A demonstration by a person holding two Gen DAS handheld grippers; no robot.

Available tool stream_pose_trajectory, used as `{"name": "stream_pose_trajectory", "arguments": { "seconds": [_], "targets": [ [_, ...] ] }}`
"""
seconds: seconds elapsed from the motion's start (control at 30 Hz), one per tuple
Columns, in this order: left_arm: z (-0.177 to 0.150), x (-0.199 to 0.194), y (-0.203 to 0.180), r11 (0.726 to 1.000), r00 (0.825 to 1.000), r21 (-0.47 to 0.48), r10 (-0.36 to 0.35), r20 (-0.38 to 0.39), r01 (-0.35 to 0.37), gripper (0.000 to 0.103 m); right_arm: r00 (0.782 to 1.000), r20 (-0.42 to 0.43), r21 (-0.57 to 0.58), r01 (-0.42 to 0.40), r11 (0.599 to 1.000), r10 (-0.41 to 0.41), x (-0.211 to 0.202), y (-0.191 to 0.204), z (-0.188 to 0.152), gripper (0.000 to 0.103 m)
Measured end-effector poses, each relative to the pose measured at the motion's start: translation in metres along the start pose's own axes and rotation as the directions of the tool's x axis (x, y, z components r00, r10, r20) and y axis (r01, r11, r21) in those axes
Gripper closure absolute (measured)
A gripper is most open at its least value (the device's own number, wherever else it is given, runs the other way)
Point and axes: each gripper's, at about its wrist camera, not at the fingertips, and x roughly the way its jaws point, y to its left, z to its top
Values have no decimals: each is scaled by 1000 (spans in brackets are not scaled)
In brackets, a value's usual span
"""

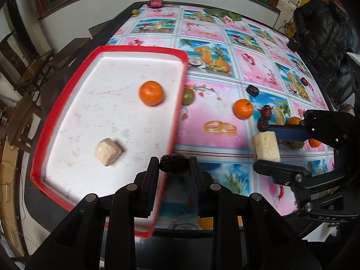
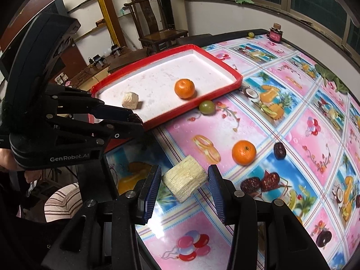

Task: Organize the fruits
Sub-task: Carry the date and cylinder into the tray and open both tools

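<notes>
My left gripper (image 1: 173, 164) is shut on a dark red date (image 1: 173, 163) and holds it above the near rim of the red-rimmed white tray (image 1: 67, 121). The tray holds an orange (image 1: 151, 92) and a beige sugarcane chunk (image 1: 108, 151). My right gripper (image 2: 184, 180) is shut on a pale sugarcane chunk (image 2: 184, 181), above the table right of the tray; it also shows in the left wrist view (image 1: 266, 147). On the cloth lie another orange (image 2: 244, 152), a green fruit (image 2: 206, 106) against the tray rim, and several dates (image 2: 279, 150).
The table has a bright patterned cloth (image 2: 292, 117). A small dark jar (image 2: 275, 34) and a green fruit (image 2: 250, 34) stand at the far edge, with green leaves (image 2: 330, 77) nearby. A black jacket (image 1: 324, 38) lies at the right edge. Wooden chairs (image 2: 157, 33) stand beyond.
</notes>
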Motion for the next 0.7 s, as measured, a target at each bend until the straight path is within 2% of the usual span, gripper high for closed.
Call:
{"name": "stream_pose_trajectory", "arguments": {
  "seconds": [0.7],
  "targets": [
    [-12, -1, 46, 995, 999, -92, 47, -6, -47, 79, 997, 58, -61, -53, 997, 56, 8, 29, 53, 59]
  ]
}}
